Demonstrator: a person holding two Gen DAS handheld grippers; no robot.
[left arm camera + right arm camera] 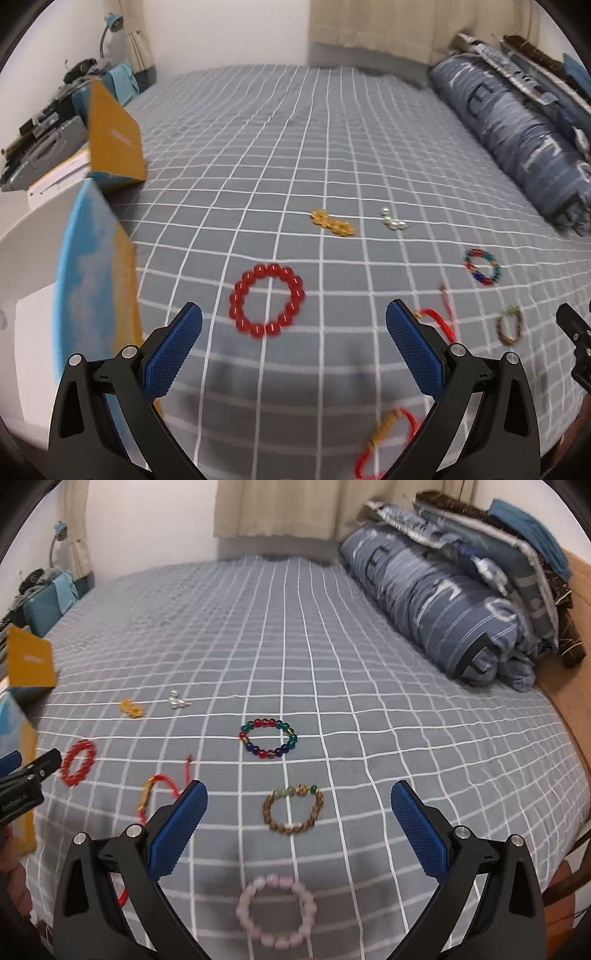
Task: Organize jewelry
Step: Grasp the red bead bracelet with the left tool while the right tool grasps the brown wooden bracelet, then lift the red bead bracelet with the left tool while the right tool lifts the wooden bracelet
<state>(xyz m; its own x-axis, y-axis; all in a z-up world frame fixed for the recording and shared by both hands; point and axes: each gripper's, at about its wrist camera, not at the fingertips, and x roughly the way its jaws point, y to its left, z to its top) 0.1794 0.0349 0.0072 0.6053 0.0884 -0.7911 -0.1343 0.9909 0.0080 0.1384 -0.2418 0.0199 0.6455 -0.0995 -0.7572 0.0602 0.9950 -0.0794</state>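
Observation:
Several bracelets lie scattered on a grey checked bedspread [332,147]. A red bead bracelet [266,300] lies just ahead of my left gripper [293,319], which is open and empty above the bed. Further off are a yellow bead bracelet [332,222], a pearl piece [393,220] and a multicolour bead bracelet [268,739]. Red cord bracelets [436,321] [388,439] lie near the left gripper's right finger. My right gripper [299,801] is open and empty, with a brown bead bracelet [293,809] between its fingertips and a pink bead bracelet [277,912] below it.
An open orange and blue box [96,266] stands at the bed's left edge, its lid [116,136] raised. A rolled blue duvet and pillows [443,602] line the right side. A cluttered white desk [37,155] is at the left. Curtains [295,506] hang behind.

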